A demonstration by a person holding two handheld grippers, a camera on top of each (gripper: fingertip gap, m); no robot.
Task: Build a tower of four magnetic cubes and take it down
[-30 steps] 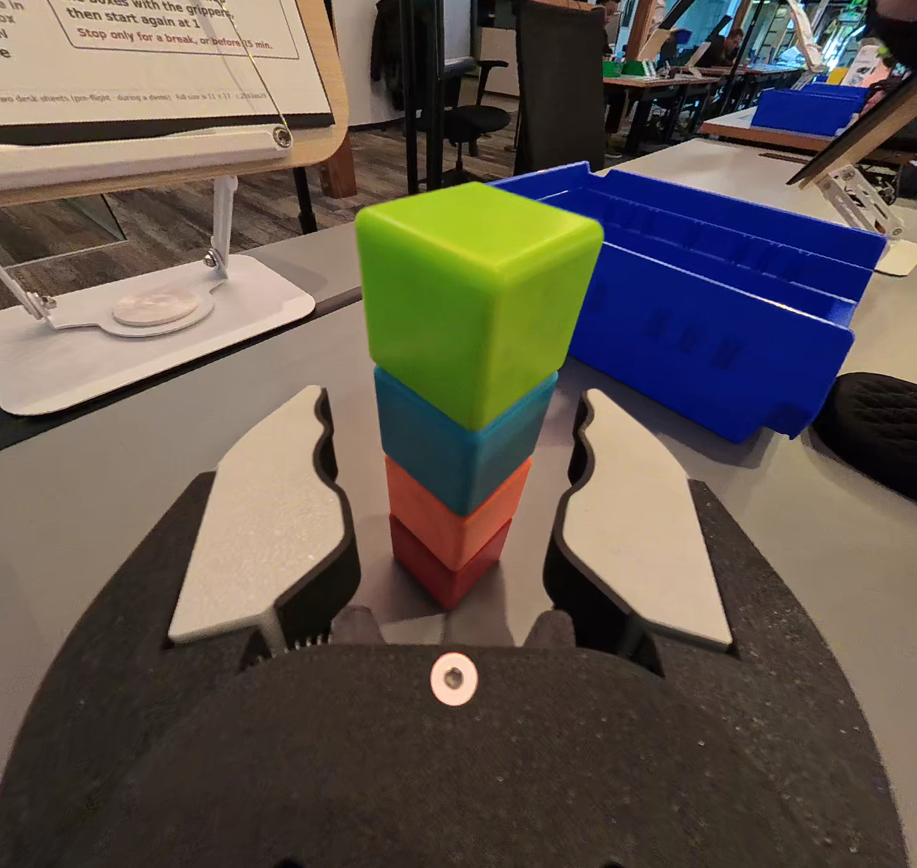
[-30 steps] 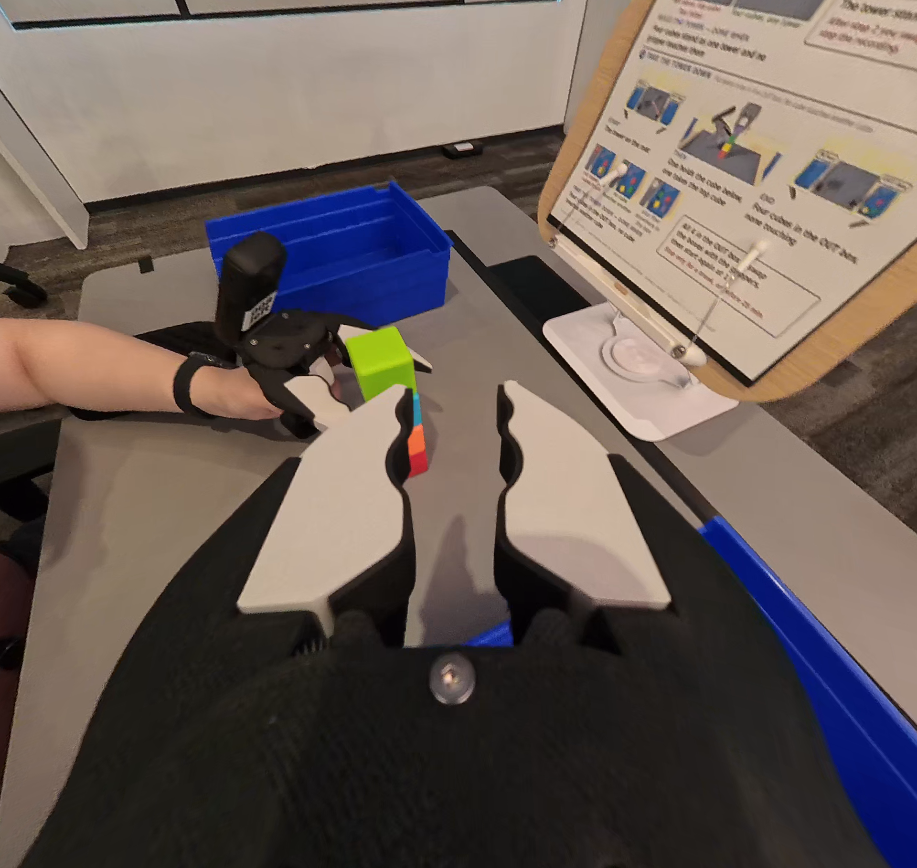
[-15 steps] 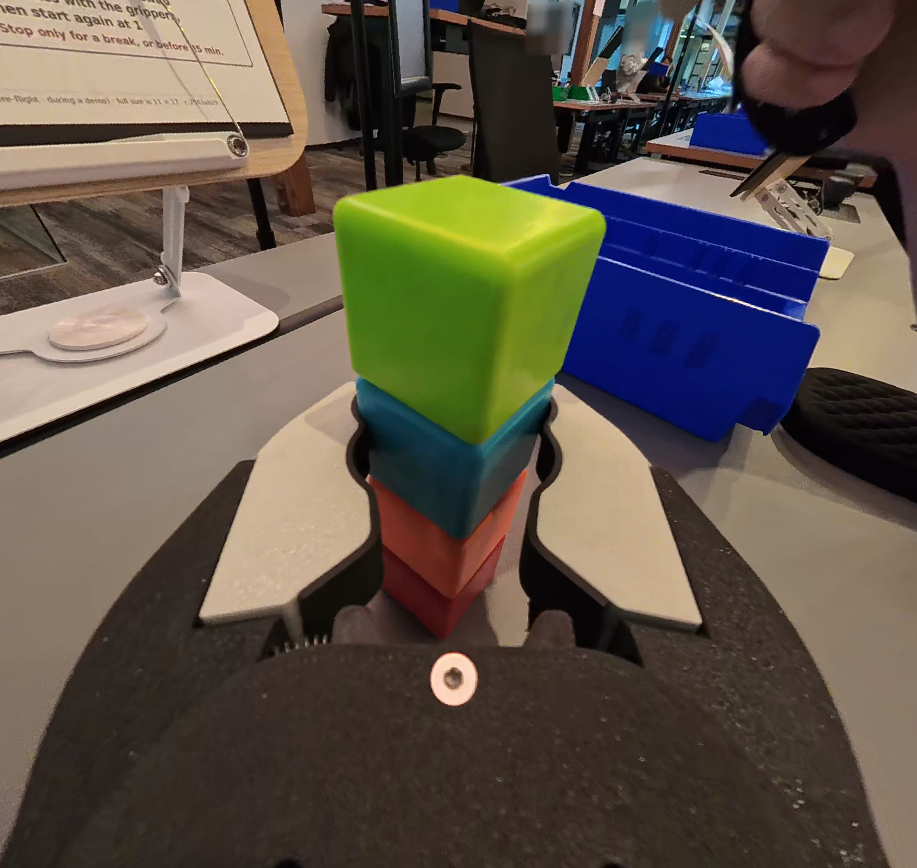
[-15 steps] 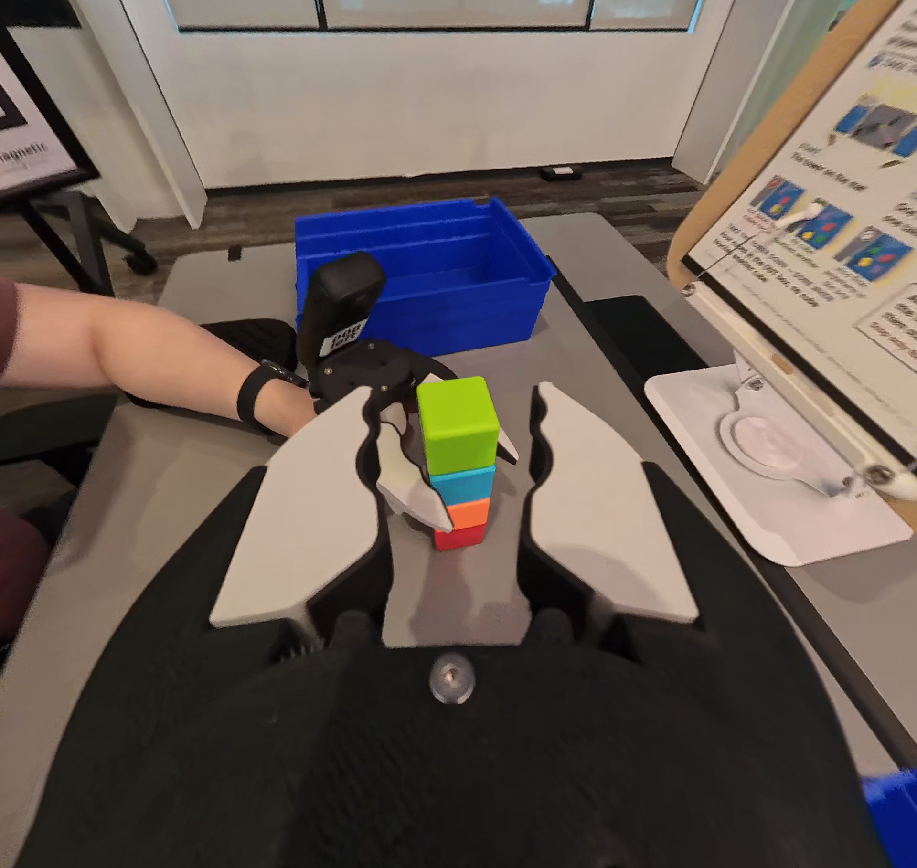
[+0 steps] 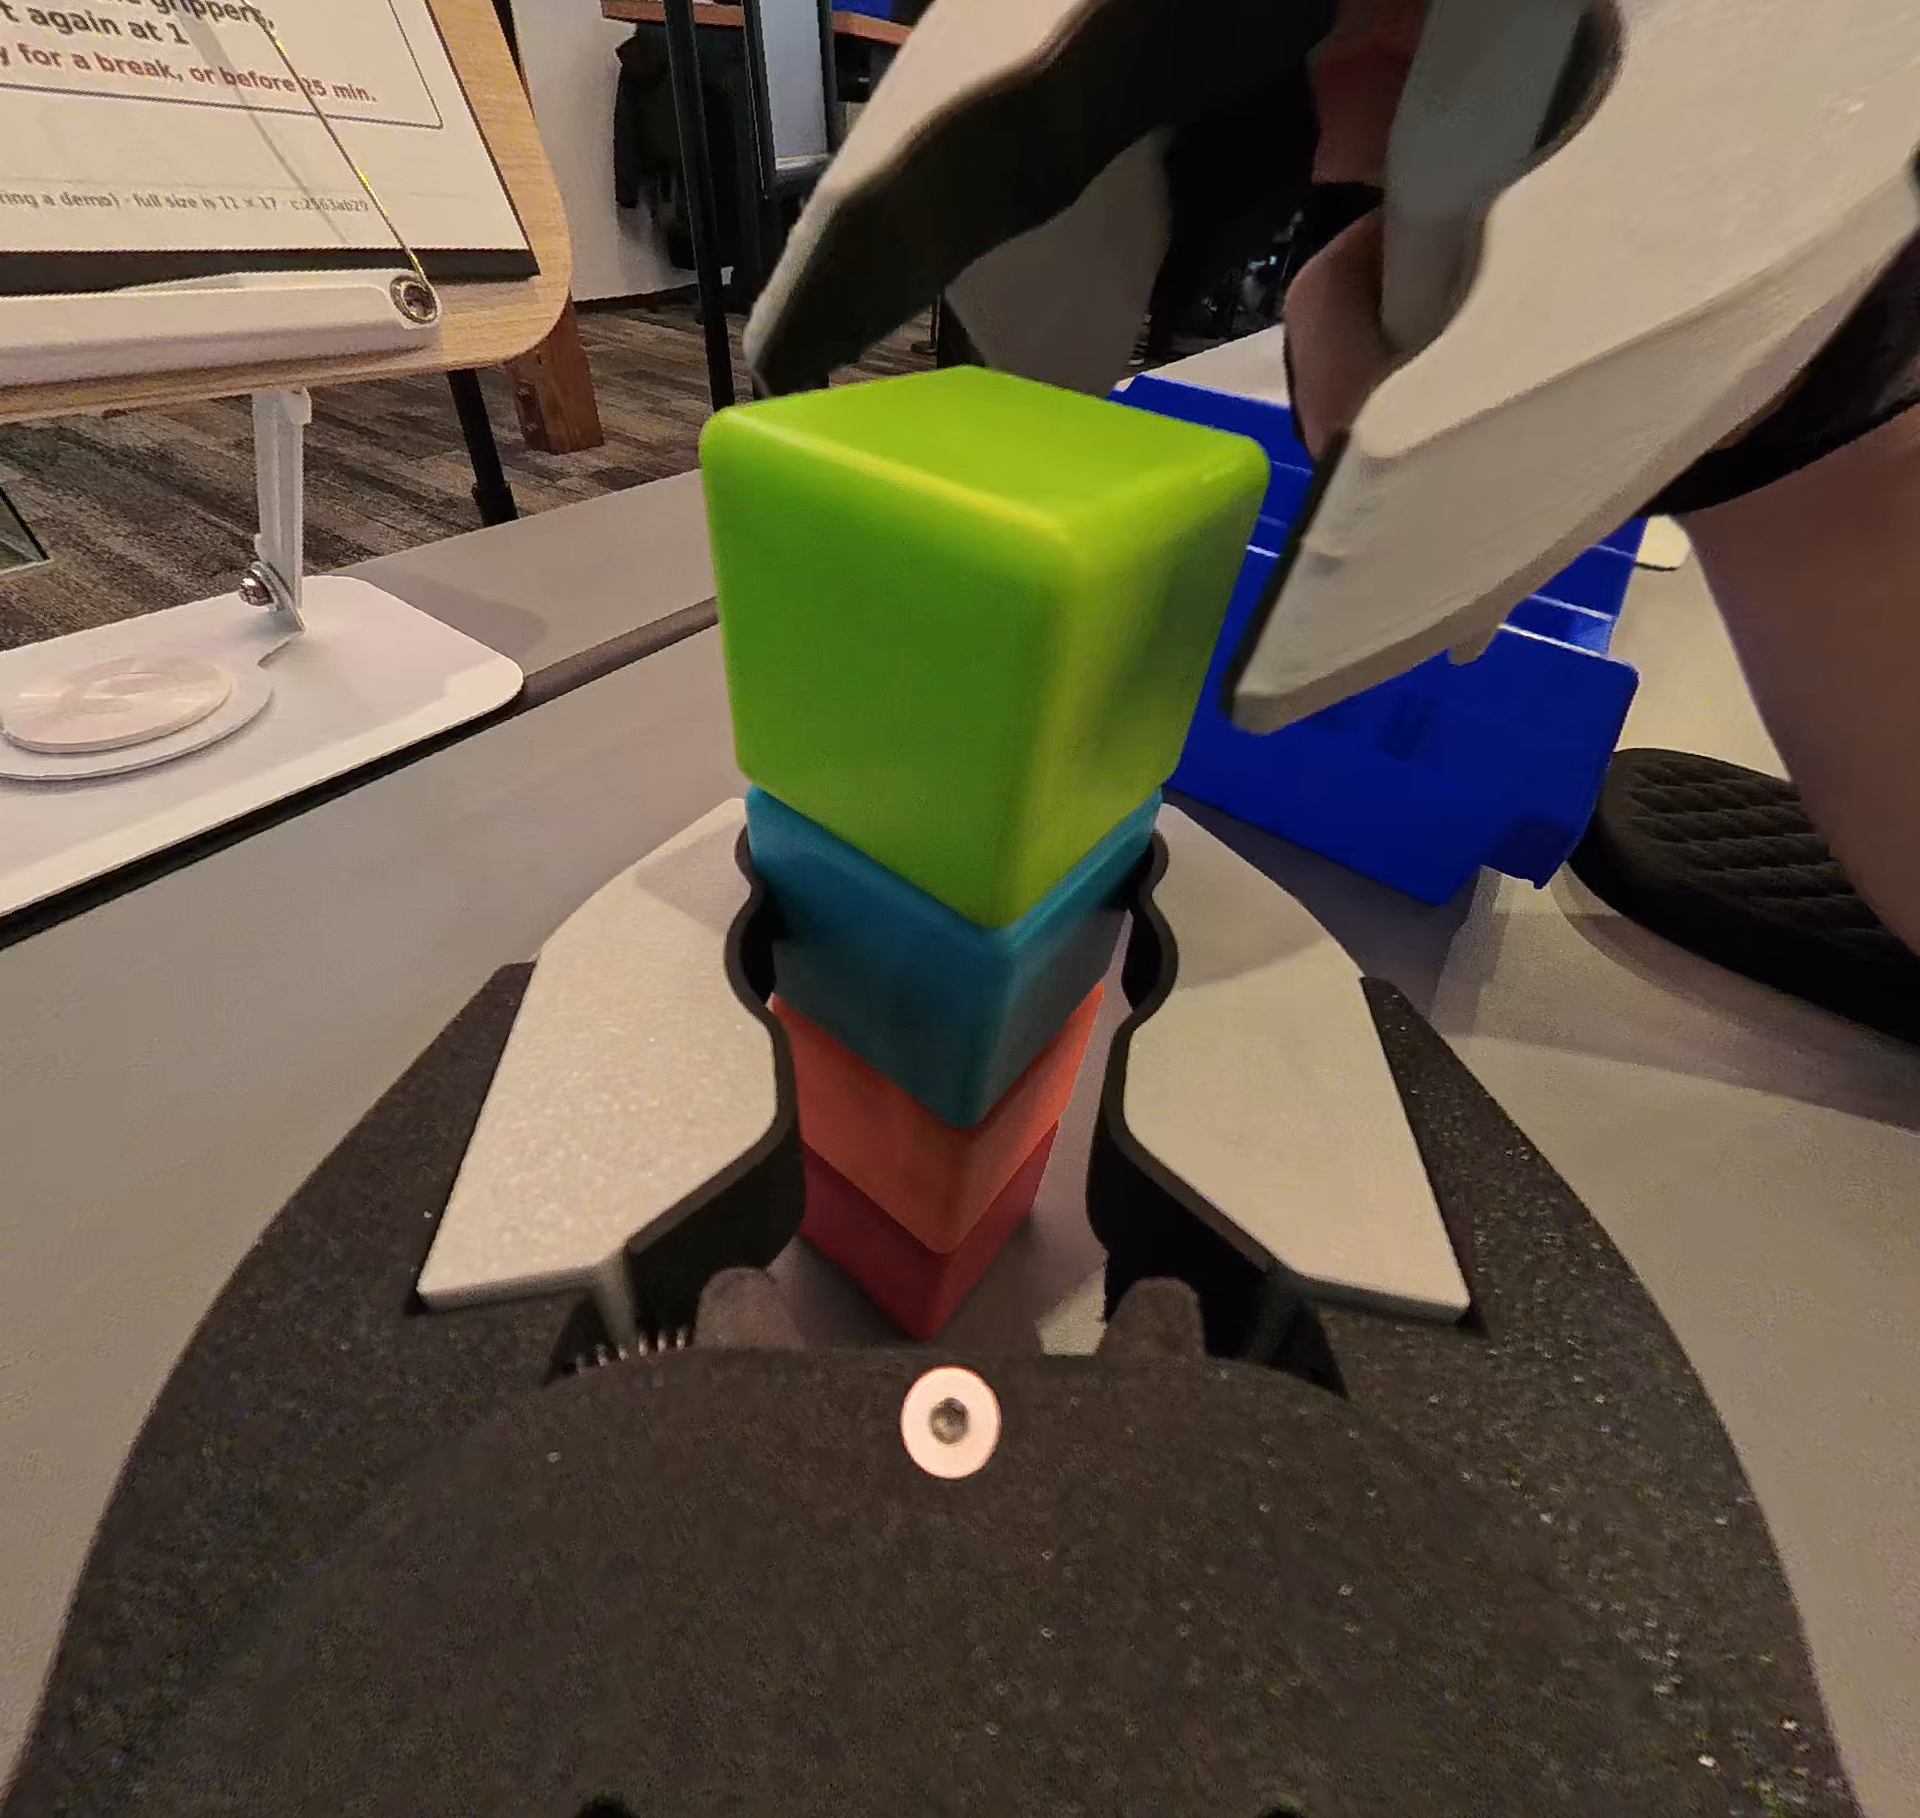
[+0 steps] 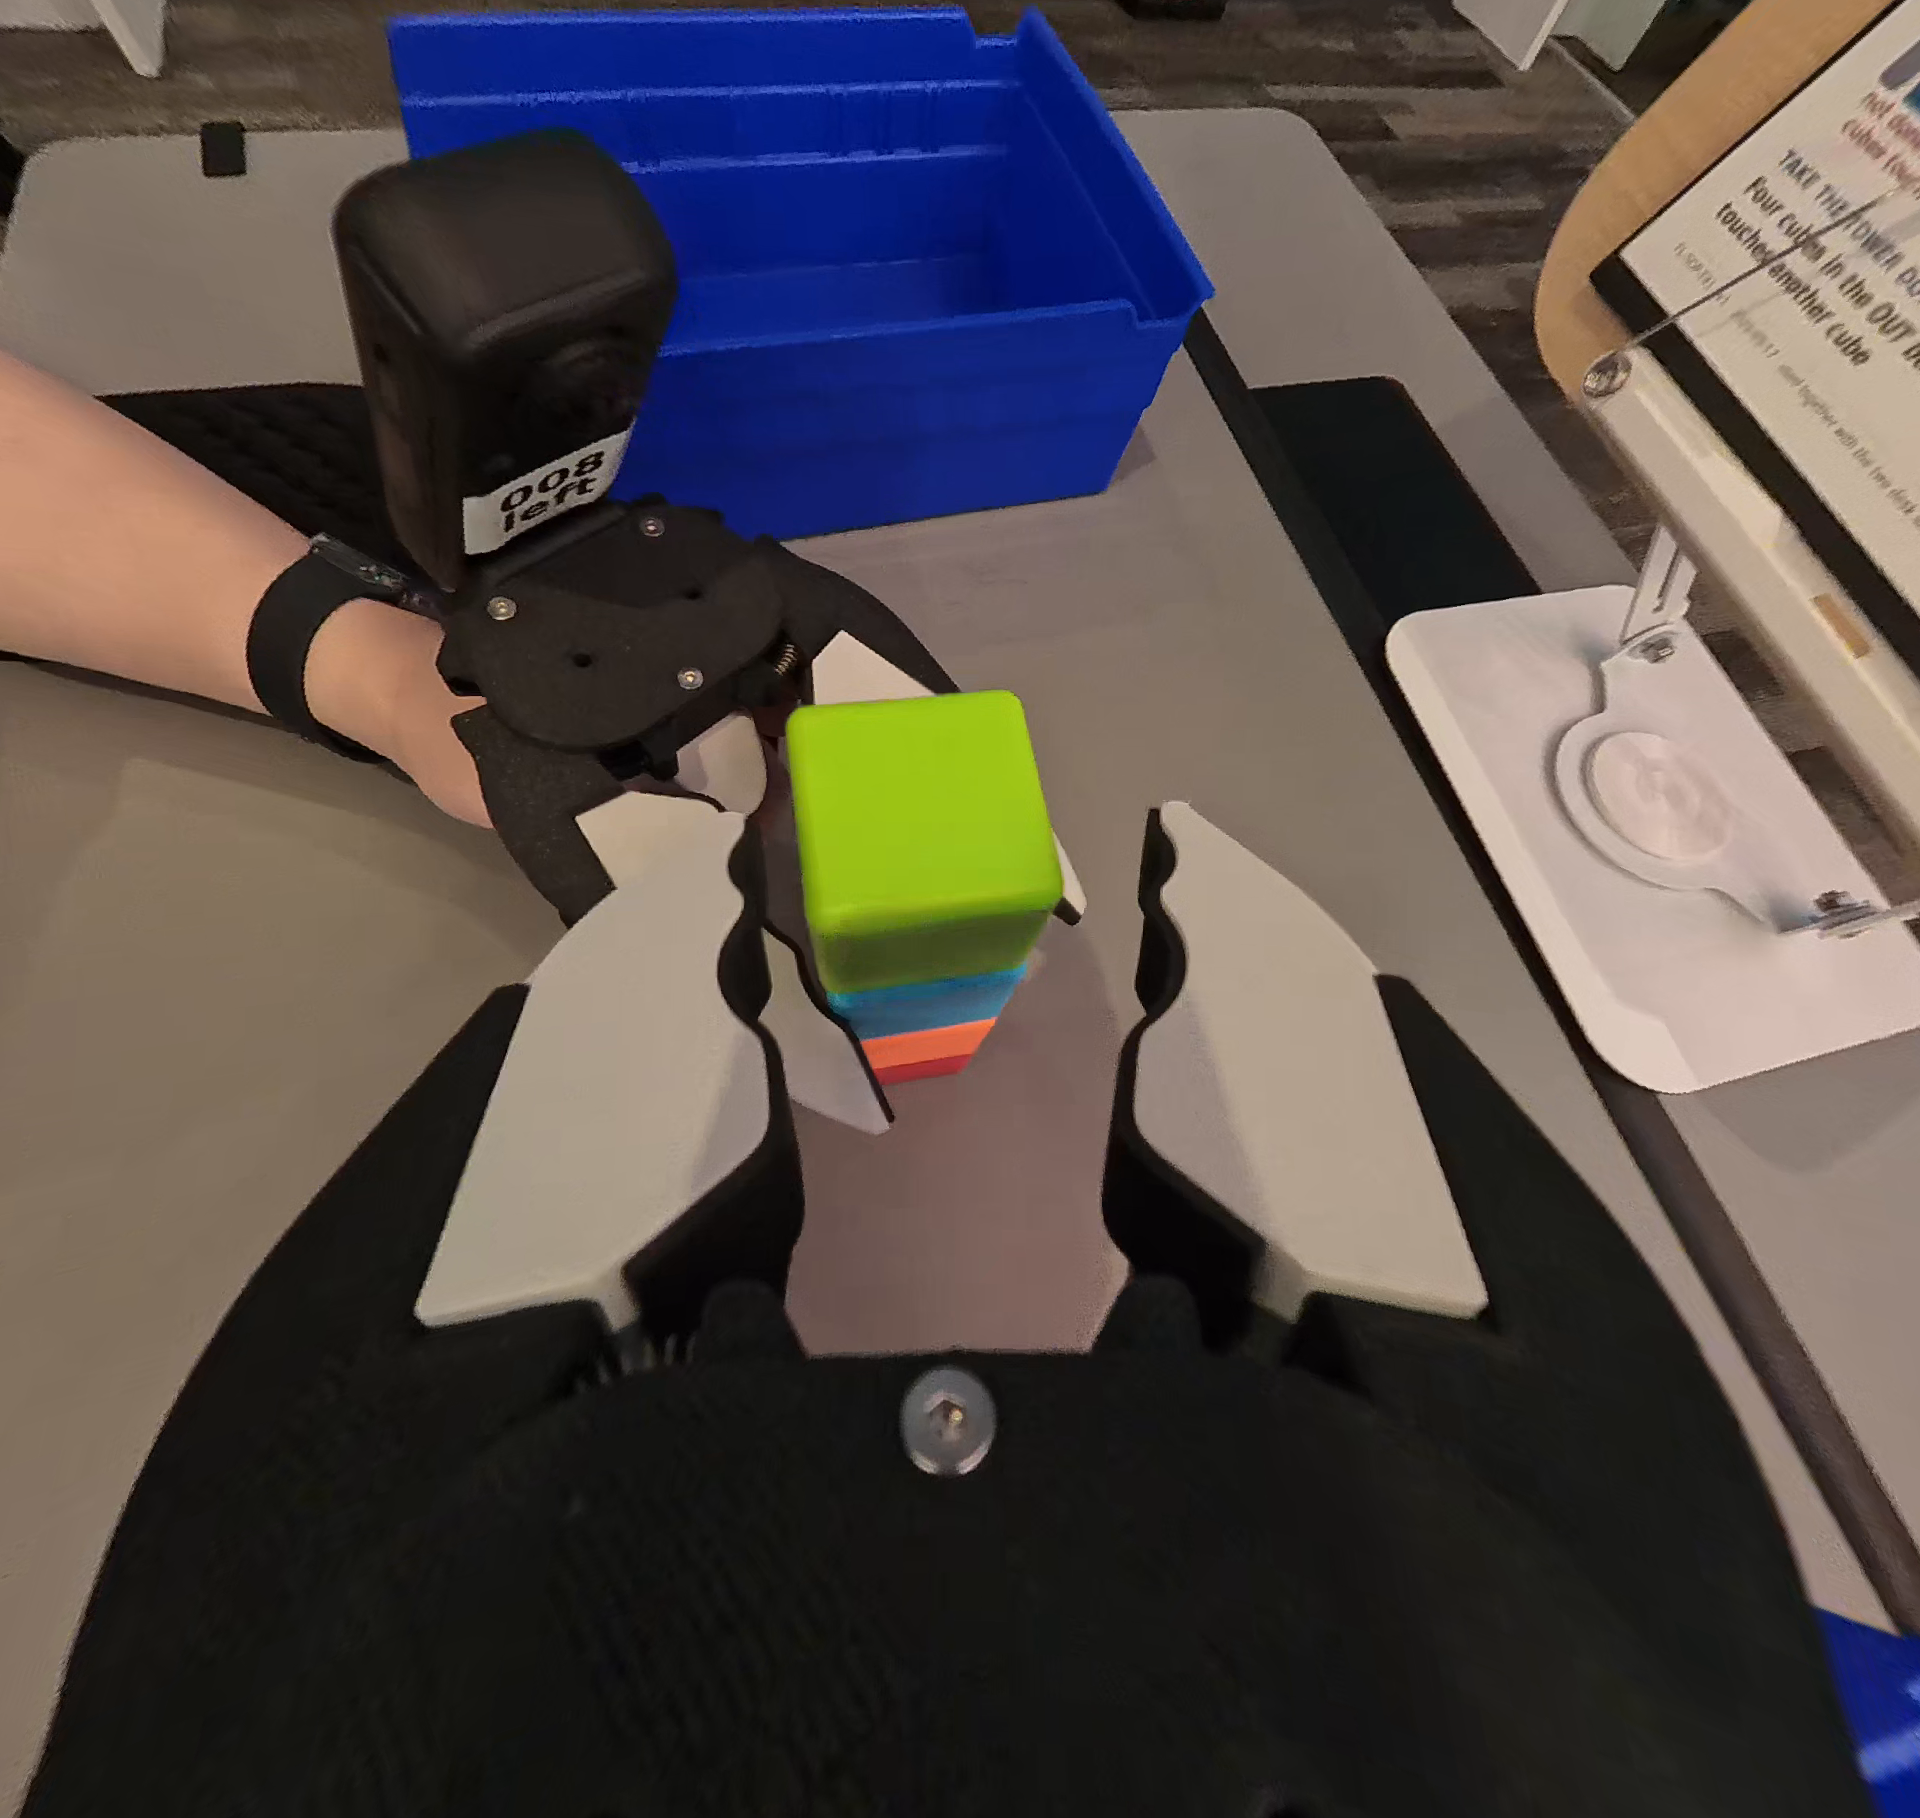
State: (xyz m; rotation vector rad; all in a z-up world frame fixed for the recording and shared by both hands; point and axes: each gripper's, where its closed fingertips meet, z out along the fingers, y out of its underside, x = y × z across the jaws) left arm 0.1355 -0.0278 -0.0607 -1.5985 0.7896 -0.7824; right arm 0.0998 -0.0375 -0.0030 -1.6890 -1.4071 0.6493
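- Left gripper (image 5: 945, 895) nearest in left wrist view: jaws pinched on teal cube (image 5: 935, 979), second from top of tower; pads flush against both side faces.
- Tower complete, four high, upright on grey table (image 6: 1195, 625): red cube (image 5: 914, 1259) at base, orange cube (image 5: 925, 1145) above, teal next, green cube (image 5: 966, 625) on top. Edges roughly aligned; no lean seen.
- Right gripper (image 6: 945, 875) spread wide, tilted down from above; fingers to either side of green cube, no contact visible. In left wrist view, both fingertips (image 5: 1340, 615) hang just above and beside top cube.
- Step judged: build done, take-down starting. Left steadies stack below; right poised for top cube.
- Next move calls for: lowering right until pads bracket green side faces, closing squarely, then pulling or peeling upward against magnet pull while left holds teal firm. Risk judged: tower lifting or toppling as one if left grip slips.
- Blue bin (image 6: 883, 241) beyond tower, well apart, interior bare as far as visible; probable drop point.
- Instruction board on white stand (image 6: 1683, 833) at far table edge.
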